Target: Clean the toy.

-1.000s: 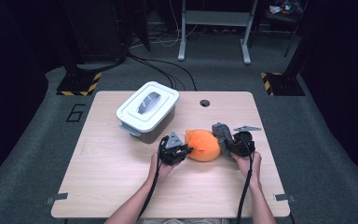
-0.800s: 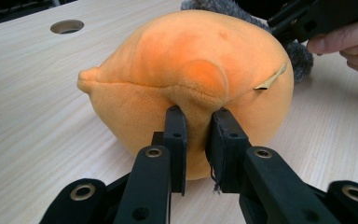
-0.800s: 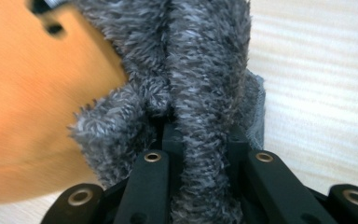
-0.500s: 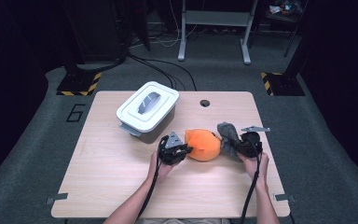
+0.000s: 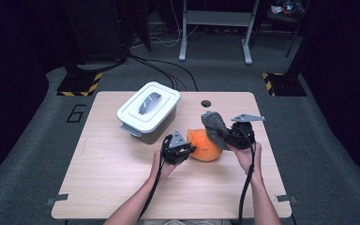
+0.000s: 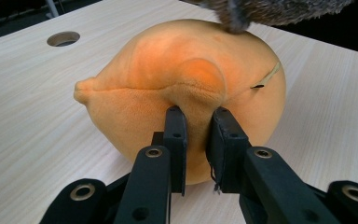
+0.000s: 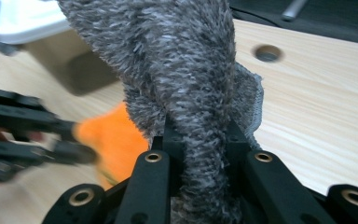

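Observation:
An orange plush toy lies on the wooden table, right of centre. My left gripper is shut on a pinched fold of the orange plush at its left side. My right gripper is shut on a grey fuzzy cloth and holds it lifted just above the plush's right side. The cloth's edge hangs over the plush in the left gripper view.
A white lidded bin stands at the back left of the table, close behind my left gripper. A round hole is in the tabletop near the far edge. Dark floor with cables and stands surrounds the table.
My right gripper has risen with the grey cloth, lifting it off the table beside the orange plush. The left gripper and the plush have stayed where they were.

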`<state>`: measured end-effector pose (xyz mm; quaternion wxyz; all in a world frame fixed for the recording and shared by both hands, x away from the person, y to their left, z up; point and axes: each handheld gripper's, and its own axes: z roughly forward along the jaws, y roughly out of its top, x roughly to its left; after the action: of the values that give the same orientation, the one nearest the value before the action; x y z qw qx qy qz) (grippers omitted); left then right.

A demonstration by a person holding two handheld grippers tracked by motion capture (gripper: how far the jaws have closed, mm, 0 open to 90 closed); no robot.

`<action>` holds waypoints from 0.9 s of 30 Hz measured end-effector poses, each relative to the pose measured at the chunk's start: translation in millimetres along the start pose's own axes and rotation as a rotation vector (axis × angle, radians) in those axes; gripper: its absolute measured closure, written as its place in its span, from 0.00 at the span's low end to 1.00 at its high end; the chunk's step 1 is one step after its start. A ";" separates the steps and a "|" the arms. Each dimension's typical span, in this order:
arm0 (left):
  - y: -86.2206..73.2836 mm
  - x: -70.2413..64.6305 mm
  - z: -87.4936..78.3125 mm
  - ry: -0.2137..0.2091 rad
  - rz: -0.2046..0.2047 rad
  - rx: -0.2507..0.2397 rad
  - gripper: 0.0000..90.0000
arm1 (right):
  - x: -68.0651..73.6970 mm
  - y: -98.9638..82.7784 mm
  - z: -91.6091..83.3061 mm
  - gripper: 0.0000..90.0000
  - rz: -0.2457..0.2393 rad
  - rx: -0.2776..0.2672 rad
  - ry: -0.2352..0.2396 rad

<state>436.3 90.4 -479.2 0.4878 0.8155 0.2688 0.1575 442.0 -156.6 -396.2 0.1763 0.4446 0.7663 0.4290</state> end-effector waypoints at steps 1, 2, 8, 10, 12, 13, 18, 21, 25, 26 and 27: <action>0.3 0.3 -0.4 -0.006 0.000 0.005 0.86 | 4.7 2.9 3.0 0.86 -0.011 0.001 0.008; 0.2 0.3 -0.3 -0.006 -0.001 0.004 0.86 | 9.0 5.2 6.2 0.86 -0.019 0.001 0.021; 0.6 -0.2 -1.0 -0.006 0.016 0.008 0.86 | 27.6 10.1 31.4 0.85 -0.053 0.040 0.058; 0.4 -1.3 -0.9 -0.009 0.016 0.017 0.87 | 30.7 8.0 38.6 0.85 -0.065 0.055 0.055; -0.3 -0.5 -0.6 -0.010 0.011 0.017 0.87 | 30.6 5.6 42.4 0.86 -0.068 0.066 0.045; -0.9 -0.2 -0.1 -0.006 0.005 0.008 0.87 | 29.8 5.1 42.8 0.85 -0.071 0.067 0.042; -1.2 -0.9 0.6 -0.004 -0.008 0.007 0.87 | 27.3 2.4 40.4 0.85 -0.085 0.068 -0.002; -2.4 0.0 1.1 -0.002 -0.022 0.000 0.87 | 23.8 0.5 38.3 0.85 -0.092 0.068 -0.028; -4.2 1.3 0.9 -0.004 -0.035 -0.002 0.87 | 17.6 -4.9 35.8 0.85 -0.074 0.067 -0.052; -4.6 1.8 0.8 -0.004 -0.034 -0.002 0.87 | 14.8 -6.8 35.3 0.85 -0.072 0.066 -0.058; -4.9 2.1 0.7 -0.004 -0.035 -0.003 0.87 | 12.9 -8.5 34.5 0.85 -0.062 0.069 -0.065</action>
<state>437.0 92.9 -483.8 0.4921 0.8103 0.2818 0.1476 453.0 -130.6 -421.4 0.1989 0.4401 0.7880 0.3819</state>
